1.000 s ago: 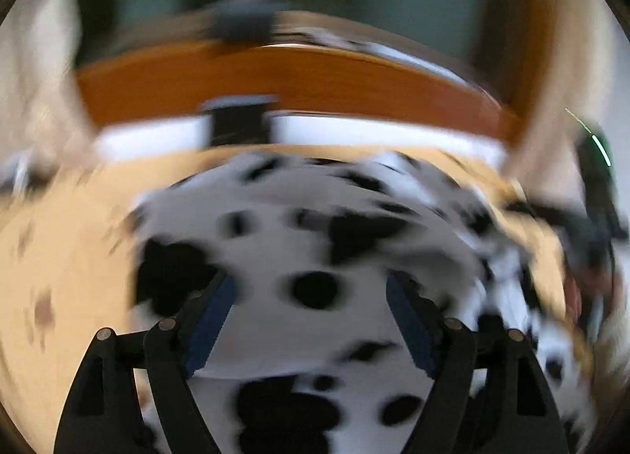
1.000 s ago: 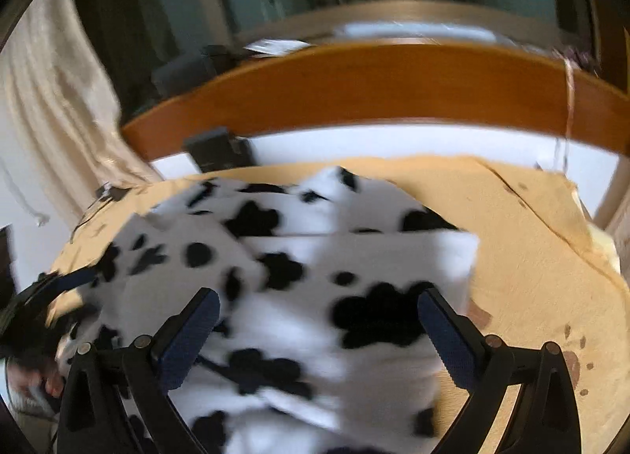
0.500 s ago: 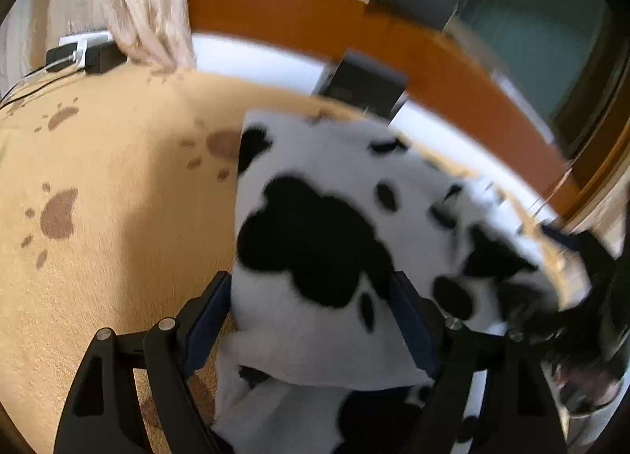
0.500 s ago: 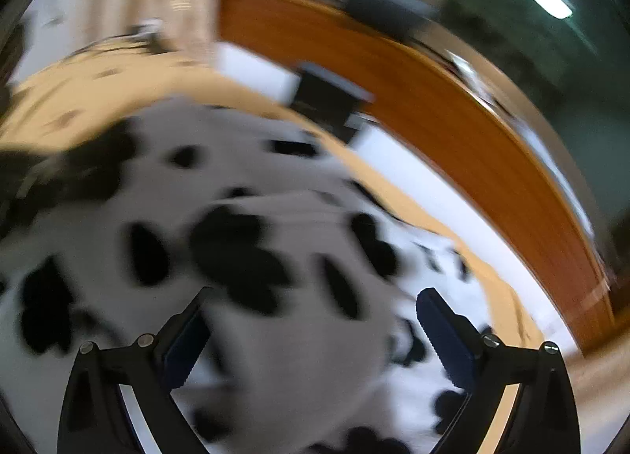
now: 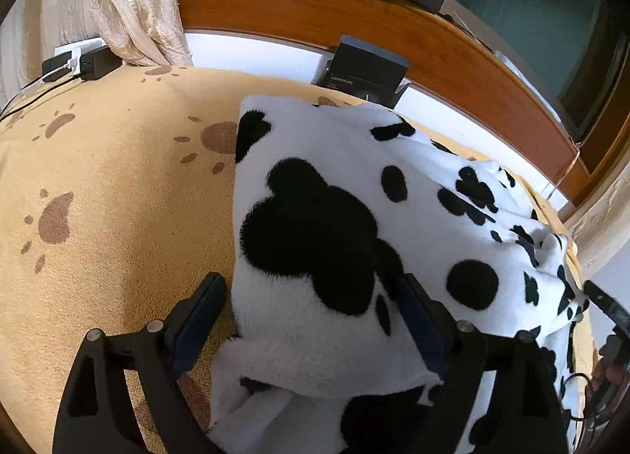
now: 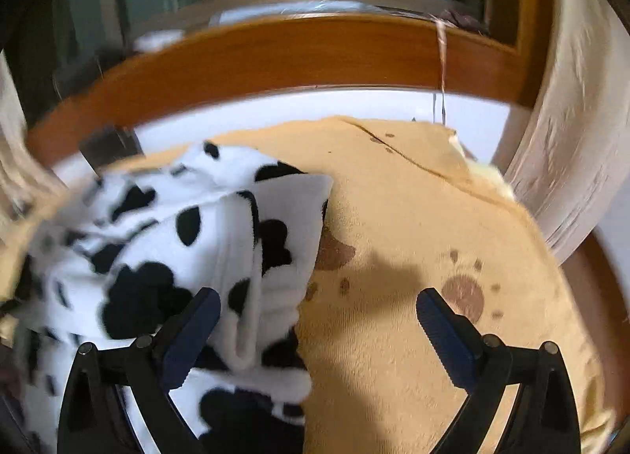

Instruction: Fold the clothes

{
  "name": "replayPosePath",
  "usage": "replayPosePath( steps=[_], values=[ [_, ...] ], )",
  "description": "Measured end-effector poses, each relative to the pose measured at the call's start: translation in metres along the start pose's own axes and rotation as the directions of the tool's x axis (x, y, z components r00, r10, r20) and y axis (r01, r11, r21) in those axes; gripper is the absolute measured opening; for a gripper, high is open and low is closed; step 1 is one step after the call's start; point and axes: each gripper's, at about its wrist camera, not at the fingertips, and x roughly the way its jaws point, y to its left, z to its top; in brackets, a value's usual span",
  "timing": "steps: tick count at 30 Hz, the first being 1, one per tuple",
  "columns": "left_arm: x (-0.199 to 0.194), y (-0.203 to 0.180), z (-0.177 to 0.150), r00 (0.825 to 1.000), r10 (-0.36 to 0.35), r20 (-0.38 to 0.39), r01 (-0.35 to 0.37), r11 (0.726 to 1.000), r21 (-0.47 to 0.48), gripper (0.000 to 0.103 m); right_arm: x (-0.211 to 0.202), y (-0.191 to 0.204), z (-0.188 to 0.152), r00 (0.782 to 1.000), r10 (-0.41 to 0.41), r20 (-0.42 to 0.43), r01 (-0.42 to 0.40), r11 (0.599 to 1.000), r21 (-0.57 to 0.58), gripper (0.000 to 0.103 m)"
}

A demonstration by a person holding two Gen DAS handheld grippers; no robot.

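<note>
Beside the fleece garment [image 5: 354, 257], soft, light and floppy, left gripper [image 5: 311, 320] and right gripper [image 6: 315, 324] gape wide; grasp its folded edge.

The right claw [image 6: 315, 324] is swinging rightward off the spotted garment [image 6: 165, 257], now hanging half over bare blanket [image 6: 413, 217]; the left claw [image 5: 315, 320] is settling over the folded edge.

Fleece garment [image 5: 354, 241]: white with black cow-style blotches and dots. Blanket [image 5: 118, 198] under it: tan/mustard, brown paw prints. Left gripper [image 5: 315, 320] and right gripper [image 6: 315, 332]: black frames, dark blue pads. Rail [image 5: 315, 9] behind: orange-brown wood. Curtain [image 5: 134, 1]: cream, faint pattern. Box [image 5: 364, 70]: dark grey, small white lettering. Chargers [image 5: 78, 64]: black.
</note>
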Motion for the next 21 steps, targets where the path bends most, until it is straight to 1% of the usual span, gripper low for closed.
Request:
replayPosePath(
  steps=[1,3,5,6,8,9,11,13,15,18,19,20,21],
  values=[
    [0.000,0.001,0.000,1.000,-0.007,0.001,0.007,1.000,-0.006,0.090,-0.003,-0.002,0.002,0.999,0.049,0.006,-0.049,0.999,0.011,0.101],
    [-0.001,0.006,0.000,1.000,-0.029,0.004,0.029,0.999,-0.028,0.090,-0.008,-0.002,0.009,0.988,0.155,0.013,-0.156,0.988,0.025,0.101],
    [-0.004,0.018,0.002,0.997,-0.075,0.000,0.074,0.992,-0.107,0.090,-0.003,-0.005,0.019,0.971,0.240,0.006,-0.240,0.969,0.056,0.101],
    [-0.006,0.025,0.003,0.996,-0.090,0.002,0.089,0.984,-0.157,0.090,0.002,-0.006,0.024,0.963,0.268,0.001,-0.268,0.961,0.070,0.100],
    [-0.018,0.037,0.012,0.995,-0.095,0.036,0.101,0.966,-0.237,0.090,0.014,-0.009,0.034,0.952,0.307,-0.014,-0.304,0.948,0.090,0.094],
    [-0.023,0.039,0.018,0.995,-0.083,0.049,0.093,0.966,-0.243,0.090,0.023,-0.009,0.039,0.946,0.322,-0.024,-0.319,0.943,0.095,0.092],
    [-0.030,0.034,0.034,0.998,-0.036,0.052,0.046,0.980,-0.194,0.090,0.037,-0.002,0.045,0.944,0.328,-0.045,-0.323,0.943,0.084,0.080],
    [-0.024,0.026,0.047,1.000,-0.019,0.015,0.021,0.992,-0.127,0.093,0.054,0.007,0.049,0.944,0.320,-0.076,-0.316,0.947,0.064,0.078],
    [-0.009,0.023,0.058,1.000,0.010,-0.027,-0.013,0.995,-0.103,0.100,0.069,0.015,0.052,0.945,0.312,-0.096,-0.309,0.950,0.041,0.078],
    [0.016,0.015,0.061,0.998,0.016,-0.068,-0.020,0.998,-0.061,0.102,0.079,0.027,0.049,0.946,0.308,-0.106,-0.310,0.951,-0.002,0.076],
    [0.025,0.011,0.061,0.997,0.016,-0.081,-0.020,0.999,-0.044,0.102,0.080,0.031,0.047,0.946,0.306,-0.107,-0.310,0.950,-0.023,0.072],
    [0.033,0.008,0.061,0.995,0.016,-0.094,-0.019,0.999,-0.028,0.102,0.081,0.035,0.045,0.950,0.289,-0.115,-0.297,0.954,-0.052,0.062],
    [0.042,0.005,0.062,0.994,0.016,-0.108,-0.017,1.000,-0.011,0.102,0.083,0.041,0.042,0.957,0.261,-0.126,-0.273,0.958,-0.088,0.057]
  ],
)
